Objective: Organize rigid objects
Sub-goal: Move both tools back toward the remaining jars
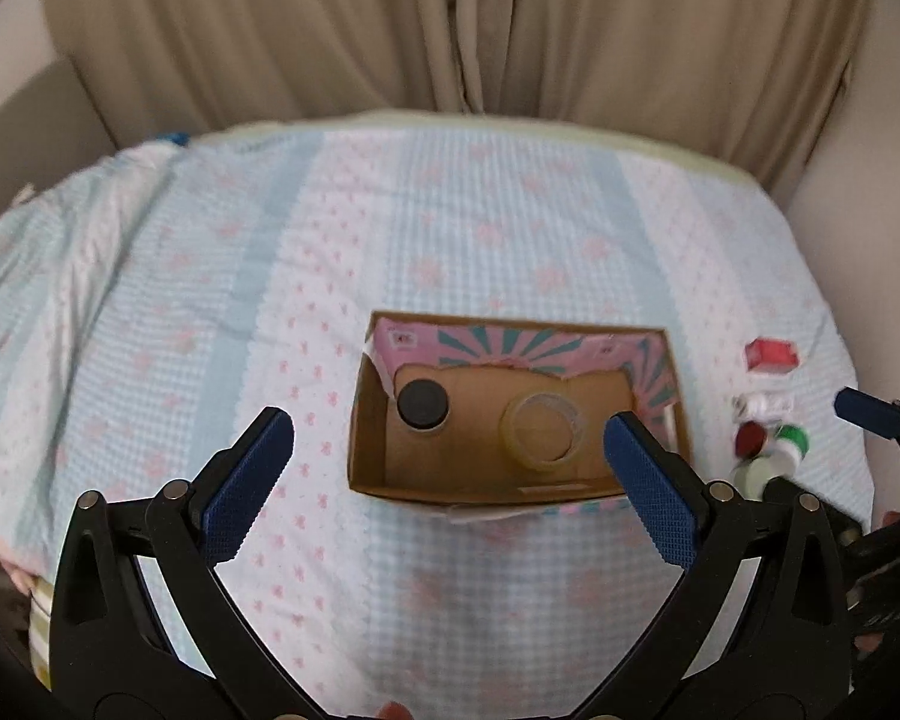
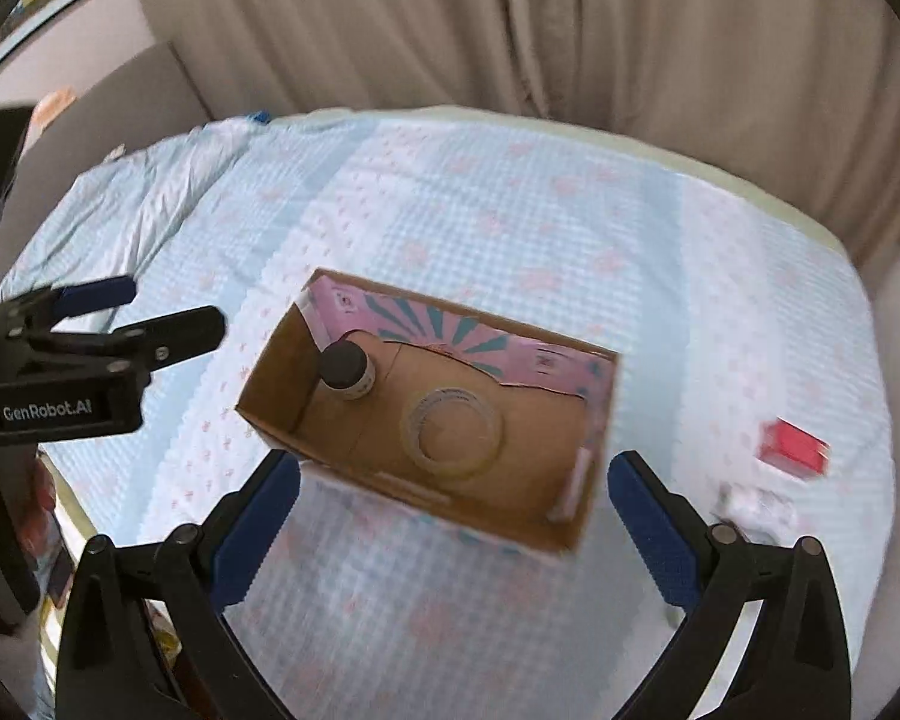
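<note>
An open cardboard box (image 1: 369, 420) (image 2: 270, 384) sits on the bed. Inside it stand a black-capped bottle (image 1: 423, 405) (image 2: 345, 367) at the left and a roll of clear tape (image 1: 543, 432) (image 2: 455, 432) lying flat. My left gripper (image 1: 450, 450) is open and empty, hovering over the box's near side. My right gripper (image 2: 453, 504) is open and empty above the box's near edge. To the box's right lie a red box (image 1: 773, 354) (image 2: 793, 447), a small white item (image 1: 762, 405) (image 2: 756, 510) and red-capped (image 1: 750, 438) and green-capped (image 1: 792, 438) bottles.
The bed has a light blue and pink checked cover (image 1: 450, 228) (image 2: 510, 210). Beige curtains (image 1: 450, 24) hang behind it. The left gripper's body (image 2: 78, 360) shows at the left of the right wrist view. One right gripper finger (image 1: 867, 411) shows at the left wrist view's right edge.
</note>
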